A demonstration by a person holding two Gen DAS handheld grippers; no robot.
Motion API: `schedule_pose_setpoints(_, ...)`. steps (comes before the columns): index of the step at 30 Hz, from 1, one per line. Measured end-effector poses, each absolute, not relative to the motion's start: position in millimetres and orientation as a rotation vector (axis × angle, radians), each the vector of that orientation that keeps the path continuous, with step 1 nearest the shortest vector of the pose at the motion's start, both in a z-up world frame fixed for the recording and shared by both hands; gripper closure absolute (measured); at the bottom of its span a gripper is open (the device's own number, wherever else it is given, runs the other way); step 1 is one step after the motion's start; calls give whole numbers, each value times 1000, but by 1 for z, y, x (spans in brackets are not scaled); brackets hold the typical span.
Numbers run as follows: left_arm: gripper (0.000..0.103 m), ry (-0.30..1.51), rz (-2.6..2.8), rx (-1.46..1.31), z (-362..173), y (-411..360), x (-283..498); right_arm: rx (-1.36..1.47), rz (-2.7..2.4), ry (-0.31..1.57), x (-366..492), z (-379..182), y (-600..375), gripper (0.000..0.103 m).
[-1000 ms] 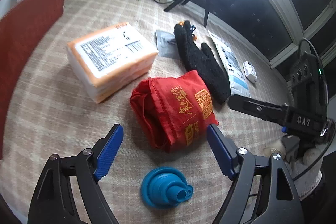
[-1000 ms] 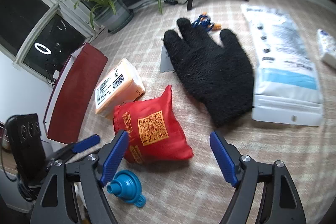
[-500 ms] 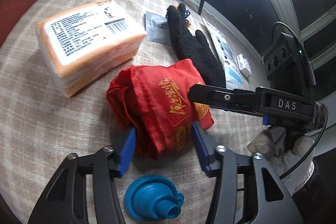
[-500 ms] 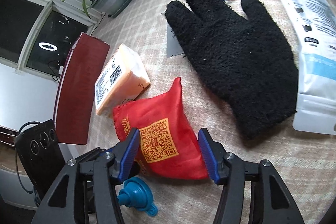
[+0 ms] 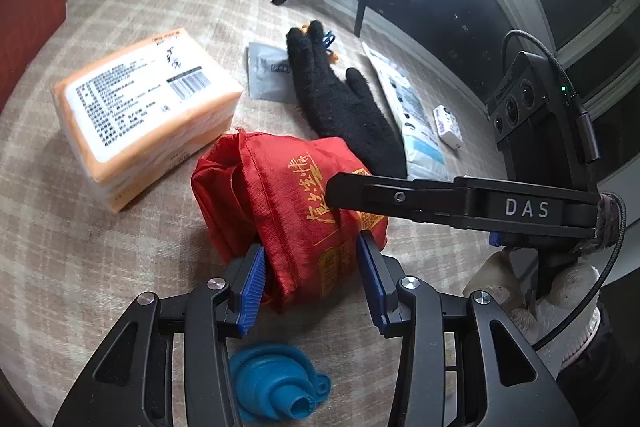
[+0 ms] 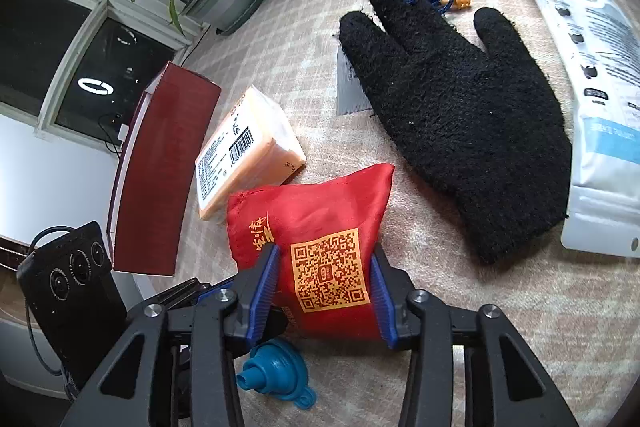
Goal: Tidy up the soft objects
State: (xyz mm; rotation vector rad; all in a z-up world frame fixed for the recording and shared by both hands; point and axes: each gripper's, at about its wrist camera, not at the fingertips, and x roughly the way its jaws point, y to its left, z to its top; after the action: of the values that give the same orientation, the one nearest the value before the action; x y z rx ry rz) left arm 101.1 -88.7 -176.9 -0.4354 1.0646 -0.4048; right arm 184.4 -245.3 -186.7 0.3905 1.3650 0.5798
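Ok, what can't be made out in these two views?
- Grey packet: mostly under the black glove, both views.
- Red bag: right side behind the right tongs' arm, left view.
- Tissue pack: print blurred, too small.
- Blue funnel: partly behind the right tongs, right view.
- White pouch: cut off by edge.

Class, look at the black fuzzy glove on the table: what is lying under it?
A grey packet pokes out from beneath the black glove, at its finger end. How far it reaches underneath is covered.

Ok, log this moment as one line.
step: grasp red bag | left gripper: closing on it | right gripper: closing on it | black glove: untouched
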Motion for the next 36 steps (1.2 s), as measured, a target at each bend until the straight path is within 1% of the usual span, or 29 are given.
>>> schedule_pose_setpoints(4,62,1034,-414,-430,-166,-85,98,400,583,1342,180,-177,-246,67)
schedule_pose_setpoints(17,62,879,-381,-388,-107,-44,73,359,636,1202,165,-105,-205,68)
schedule_pose_setpoints(23,62,811,-328,-380,-83,2,53,340,705,1158,161,-79,-157,68)
schedule_pose_setpoints(27,62,775,-270,-387,-72,40,38,297,776,1133,157,-67,-107,68)
schedule_pose_setpoints(36,62,738,-123,-425,-73,123,18,226,903,1117,160,-60,2,68)
